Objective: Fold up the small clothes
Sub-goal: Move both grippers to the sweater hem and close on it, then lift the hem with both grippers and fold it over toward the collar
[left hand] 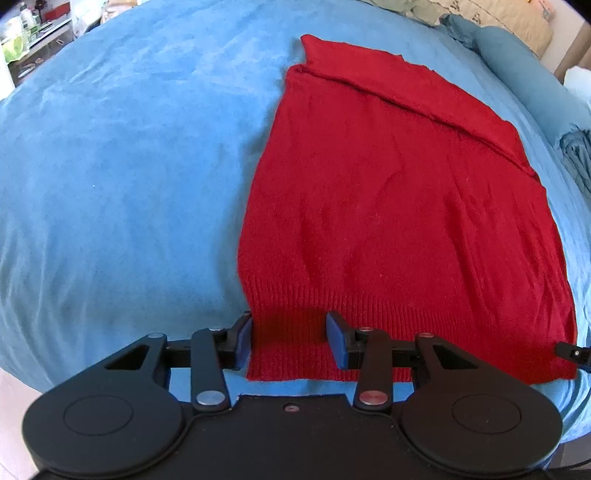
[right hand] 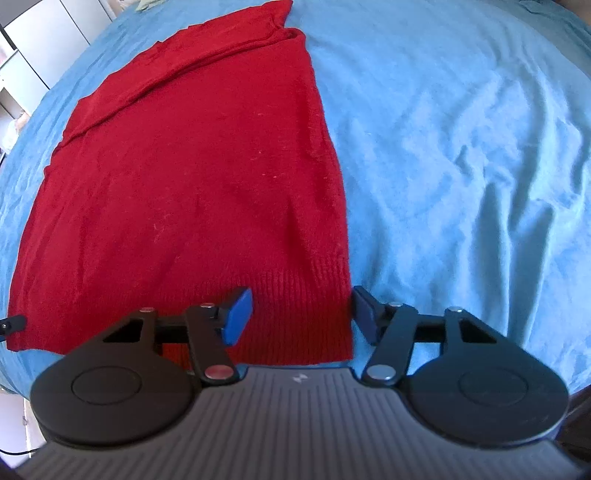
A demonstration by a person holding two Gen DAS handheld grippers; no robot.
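Note:
A red knit sweater (left hand: pixel 399 206) lies flat on a blue bed cover (left hand: pixel 122 177), its ribbed hem toward me and a folded part across its far end. My left gripper (left hand: pixel 289 332) is open over the hem's left corner, one finger at the cloth's left edge, the other on the ribbing. In the right wrist view the sweater (right hand: pixel 192 177) lies on the same cover (right hand: pixel 461 155). My right gripper (right hand: pixel 301 314) is open over the hem's right corner, its right finger just past the cloth's edge. Each gripper's tip shows at the other view's side.
Blue pillows (left hand: pixel 524 74) and a folded blue-grey cloth (left hand: pixel 576 155) lie at the right side of the bed. Shelves with bottles and clutter (left hand: pixel 33 33) stand beyond the bed at the far left. White cabinets (right hand: pixel 48 40) stand at the upper left in the right wrist view.

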